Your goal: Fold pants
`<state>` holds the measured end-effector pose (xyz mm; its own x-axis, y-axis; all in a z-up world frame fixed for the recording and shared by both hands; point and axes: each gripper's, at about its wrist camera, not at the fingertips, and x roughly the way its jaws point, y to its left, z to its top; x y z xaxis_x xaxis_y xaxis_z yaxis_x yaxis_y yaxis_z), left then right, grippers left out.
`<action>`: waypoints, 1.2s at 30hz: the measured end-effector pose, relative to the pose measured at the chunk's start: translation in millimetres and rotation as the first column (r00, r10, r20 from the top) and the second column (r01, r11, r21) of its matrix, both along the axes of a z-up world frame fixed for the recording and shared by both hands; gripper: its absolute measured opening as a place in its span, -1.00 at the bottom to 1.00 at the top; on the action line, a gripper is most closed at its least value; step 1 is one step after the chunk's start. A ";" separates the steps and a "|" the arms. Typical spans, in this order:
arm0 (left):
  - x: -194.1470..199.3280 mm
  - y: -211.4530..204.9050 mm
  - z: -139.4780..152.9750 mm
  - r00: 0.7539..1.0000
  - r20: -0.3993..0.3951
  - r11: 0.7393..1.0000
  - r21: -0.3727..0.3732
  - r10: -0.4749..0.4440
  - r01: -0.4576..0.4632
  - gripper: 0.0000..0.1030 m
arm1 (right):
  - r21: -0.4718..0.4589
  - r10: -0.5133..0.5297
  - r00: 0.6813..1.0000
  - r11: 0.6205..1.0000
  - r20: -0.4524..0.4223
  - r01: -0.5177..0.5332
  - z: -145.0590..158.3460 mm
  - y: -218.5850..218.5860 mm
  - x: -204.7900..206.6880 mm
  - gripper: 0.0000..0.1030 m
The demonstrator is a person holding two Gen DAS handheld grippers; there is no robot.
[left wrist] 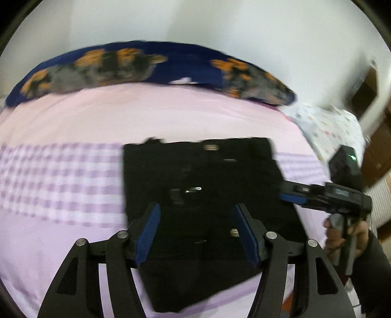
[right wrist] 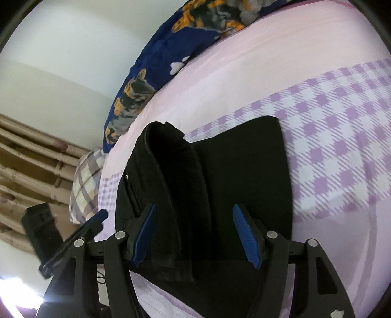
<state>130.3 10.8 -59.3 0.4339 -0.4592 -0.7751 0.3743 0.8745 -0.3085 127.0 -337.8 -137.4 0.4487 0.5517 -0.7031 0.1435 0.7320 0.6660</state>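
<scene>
Pink bedding with a band of lilac checks covers the bed (left wrist: 73,127), which carries everything in view. Both tongs hang above it with their blue-padded fingers spread wide and nothing between them. In the left wrist view the left tongs (left wrist: 196,232) hover over the near part of the black pants (left wrist: 207,176), which lie folded into a compact, roughly rectangular bundle on the checked band, a few small metal fittings glinting on the cloth. In the right wrist view the right tongs (right wrist: 194,234) sit over the same pants (right wrist: 244,171), where a thick rolled fold rises along the bundle's left side. The right tongs (left wrist: 293,197) also appear in the left view, pointing in at the right edge of the pants, gripped by the person's right hand (left wrist: 344,234). At the far edge of the bed lies a dark blue blanket (left wrist: 190,61) with orange and grey animal prints. A spotted white cloth (left wrist: 325,122) sits at the far right, against a white wall (left wrist: 220,22).
</scene>
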 end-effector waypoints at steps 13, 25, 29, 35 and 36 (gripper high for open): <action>8.8 9.5 -41.8 0.997 -0.065 0.999 0.009 0.046 -0.045 0.29 | 0.021 0.148 0.989 0.989 0.014 -0.148 -12.7 11.6 32.4 0.16; 10.8 -0.1 -48.7 0.998 -0.053 0.999 0.033 0.021 -0.020 0.43 | 0.119 0.216 0.976 0.969 0.007 -0.215 -30.8 27.0 51.0 -0.42; 13.4 -0.5 -50.8 0.998 -0.060 0.999 0.022 0.027 -0.025 0.45 | 0.106 0.215 0.977 0.971 0.014 -0.215 -28.9 28.7 48.9 -0.42; 13.3 -1.5 -51.7 0.997 -0.063 0.999 0.021 0.033 -0.032 0.48 | 0.108 0.192 0.981 0.976 0.007 -0.191 -29.3 26.6 45.8 -0.42; 13.5 -1.8 -51.9 0.997 -0.064 0.999 0.021 0.035 -0.034 0.49 | 0.101 0.187 0.982 0.977 0.007 -0.187 -28.8 26.9 44.9 -0.42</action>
